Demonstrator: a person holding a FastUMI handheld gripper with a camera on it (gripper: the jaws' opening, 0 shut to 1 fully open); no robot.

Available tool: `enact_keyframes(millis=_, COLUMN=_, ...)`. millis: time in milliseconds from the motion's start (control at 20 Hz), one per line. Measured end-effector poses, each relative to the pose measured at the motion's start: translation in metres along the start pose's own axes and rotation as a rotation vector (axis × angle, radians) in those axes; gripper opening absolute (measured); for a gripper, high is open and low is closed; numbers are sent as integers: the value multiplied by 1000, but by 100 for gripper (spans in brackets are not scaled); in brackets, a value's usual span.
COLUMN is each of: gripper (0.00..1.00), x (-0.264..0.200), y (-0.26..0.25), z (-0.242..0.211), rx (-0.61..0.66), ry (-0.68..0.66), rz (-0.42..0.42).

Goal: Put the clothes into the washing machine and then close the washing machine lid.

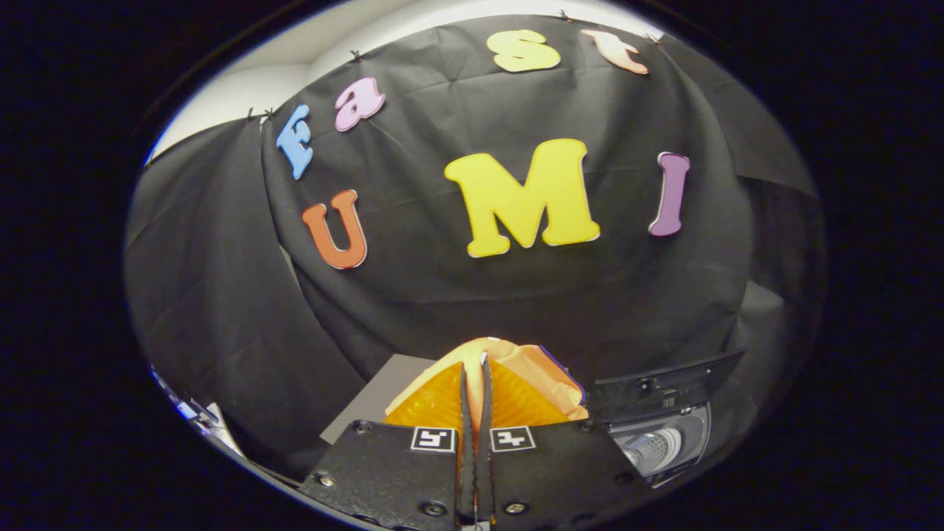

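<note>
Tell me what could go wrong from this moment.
1. The gripper has its jaws shut on only a thin fold of the orange cloth; the cloth may slip out while it is carried.
2. The washer is low and off to one side, under its raised lid. Loose cloth may snag on the lid or miss the drum.

The gripper [476, 372] has two wide, flat carriage plates with a matte, finely textured finish, each angled off at its outer corner. Round-headed screws sit at the plates' corners and along their lower edges. Each plate carries a small square fiducial marker — blocky patterns on a contrasting field — near its inner top corner. Two slim fingers [464, 413] with ridged inner edges rise between them.
</note>
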State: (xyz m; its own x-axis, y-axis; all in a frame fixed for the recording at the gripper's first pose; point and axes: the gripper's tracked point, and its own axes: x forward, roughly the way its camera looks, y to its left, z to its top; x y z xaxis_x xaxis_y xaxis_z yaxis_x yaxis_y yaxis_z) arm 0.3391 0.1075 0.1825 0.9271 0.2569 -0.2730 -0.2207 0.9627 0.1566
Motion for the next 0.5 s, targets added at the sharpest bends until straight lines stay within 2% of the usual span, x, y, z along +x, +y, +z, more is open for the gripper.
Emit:
enact_keyframes(millis=250, gripper=5, x=-44, y=-98, z=22, rx=32, ry=-42, rz=-66)
enact_keyframes(millis=500, gripper=5, x=-67, y=-182, z=16, rx=57, ry=-39, rz=-133)
